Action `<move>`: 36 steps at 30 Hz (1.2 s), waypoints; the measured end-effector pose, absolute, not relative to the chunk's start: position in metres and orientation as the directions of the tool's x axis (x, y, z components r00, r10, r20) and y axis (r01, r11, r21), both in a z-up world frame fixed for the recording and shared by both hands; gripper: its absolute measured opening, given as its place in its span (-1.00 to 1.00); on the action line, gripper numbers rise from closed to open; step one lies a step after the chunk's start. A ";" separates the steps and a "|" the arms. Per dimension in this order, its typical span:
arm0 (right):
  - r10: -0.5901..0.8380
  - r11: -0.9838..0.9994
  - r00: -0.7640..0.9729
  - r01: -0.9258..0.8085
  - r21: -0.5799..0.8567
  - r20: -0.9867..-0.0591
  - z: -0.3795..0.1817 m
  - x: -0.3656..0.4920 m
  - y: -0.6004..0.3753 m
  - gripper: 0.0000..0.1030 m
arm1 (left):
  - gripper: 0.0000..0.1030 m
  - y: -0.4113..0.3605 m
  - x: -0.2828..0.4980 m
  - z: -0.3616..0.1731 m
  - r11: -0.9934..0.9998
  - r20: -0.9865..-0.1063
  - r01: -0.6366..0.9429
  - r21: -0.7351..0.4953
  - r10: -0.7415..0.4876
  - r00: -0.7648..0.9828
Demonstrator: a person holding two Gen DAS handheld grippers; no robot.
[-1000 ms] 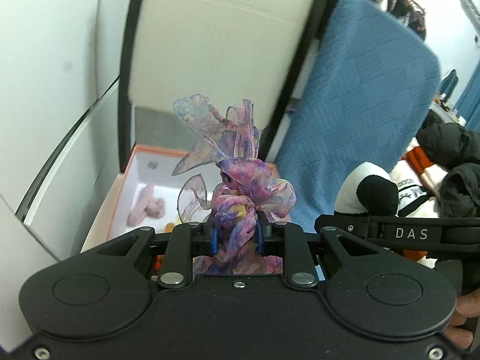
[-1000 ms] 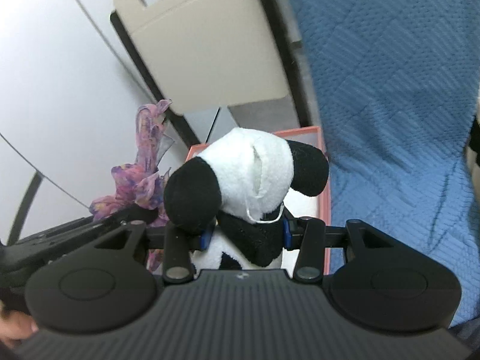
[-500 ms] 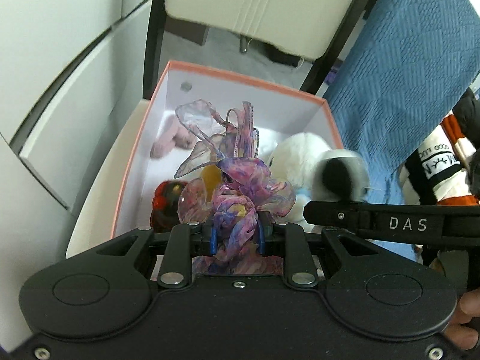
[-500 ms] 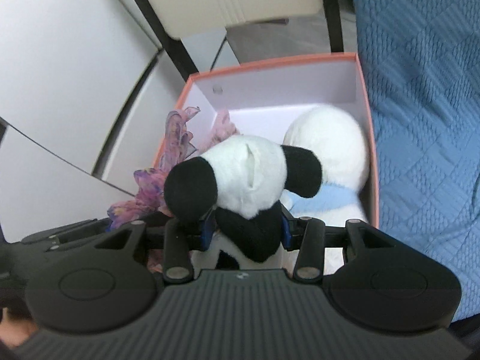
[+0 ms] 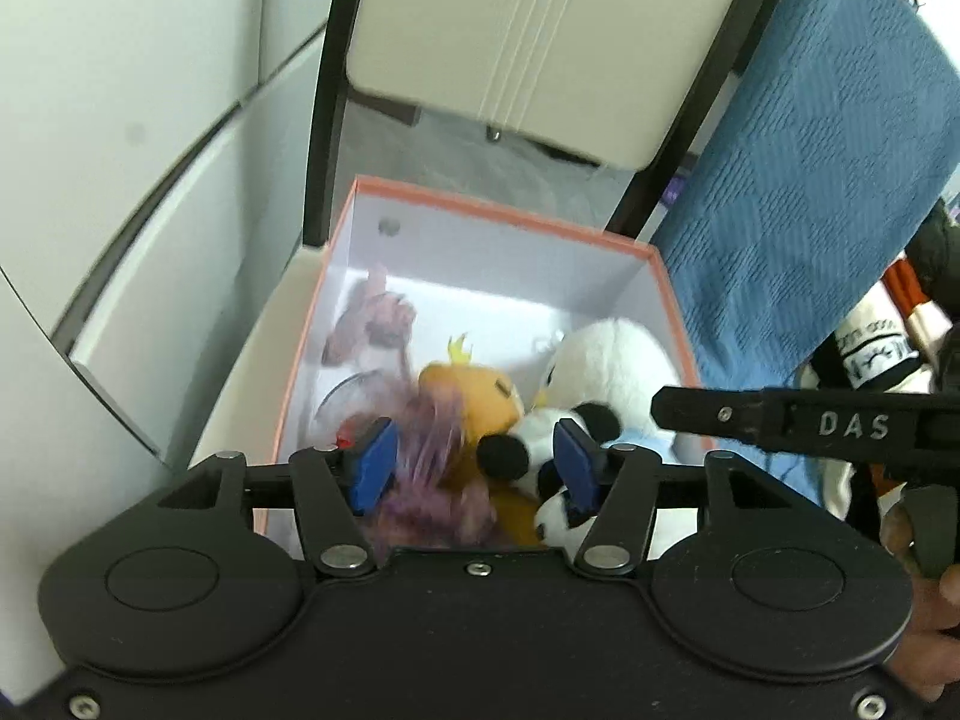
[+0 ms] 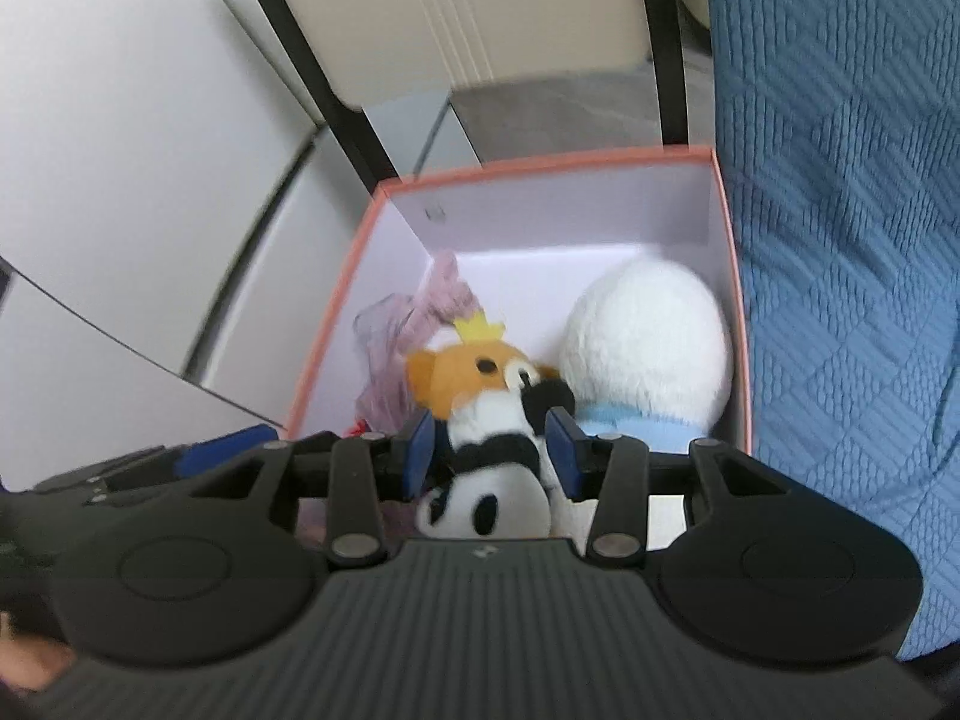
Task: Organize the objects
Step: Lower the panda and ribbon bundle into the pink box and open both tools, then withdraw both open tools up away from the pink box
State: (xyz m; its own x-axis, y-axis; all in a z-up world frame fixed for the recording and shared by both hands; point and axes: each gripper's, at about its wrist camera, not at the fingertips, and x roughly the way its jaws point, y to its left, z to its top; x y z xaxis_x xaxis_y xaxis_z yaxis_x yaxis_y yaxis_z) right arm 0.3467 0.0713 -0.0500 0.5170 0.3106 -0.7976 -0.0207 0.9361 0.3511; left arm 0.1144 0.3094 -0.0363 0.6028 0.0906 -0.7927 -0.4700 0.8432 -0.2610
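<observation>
An orange-rimmed white box sits on the floor below both grippers. My left gripper is open; the purple ribbon bow lies blurred in the box between its blue pads. My right gripper is open; the panda plush lies in the box between its pads, also showing in the left wrist view. An orange crowned plush, a white plush with a blue band and a pink item lie in the box.
A cream chair with black legs stands just behind the box. A blue quilted cover hangs along the right. White cabinet panels are on the left. Clothes lie at the far right.
Both grippers moved down over the box and opened. The ribbon bow and the panda plush left the jaws and dropped into the box.
</observation>
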 end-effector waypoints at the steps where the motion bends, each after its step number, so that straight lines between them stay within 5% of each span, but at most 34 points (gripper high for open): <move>1: 0.313 0.935 0.532 -0.028 0.353 -0.787 -0.042 0.345 0.070 -0.12 | 0.13 0.307 0.111 -0.028 0.845 -0.785 -0.469 -0.258 0.099 0.611; 18: 0.351 0.919 0.689 -0.125 0.373 -0.634 0.062 0.235 0.053 -0.12 | 0.70 0.248 0.023 0.080 0.860 -0.652 -0.451 -0.238 0.203 0.731; 36: 0.243 0.955 0.734 -0.069 0.287 -0.634 0.043 0.149 0.055 -0.11 | 0.98 0.218 -0.046 0.066 0.860 -0.648 -0.447 -0.245 0.198 0.735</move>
State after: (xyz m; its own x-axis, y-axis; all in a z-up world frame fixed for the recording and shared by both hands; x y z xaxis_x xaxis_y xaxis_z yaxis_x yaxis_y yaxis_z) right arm 0.1495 0.0552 0.0426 0.7338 0.2434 -0.6343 -0.0688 0.9554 0.2871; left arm -0.0456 0.2179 0.0660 0.7355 0.1976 -0.6481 -0.4473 0.8600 -0.2454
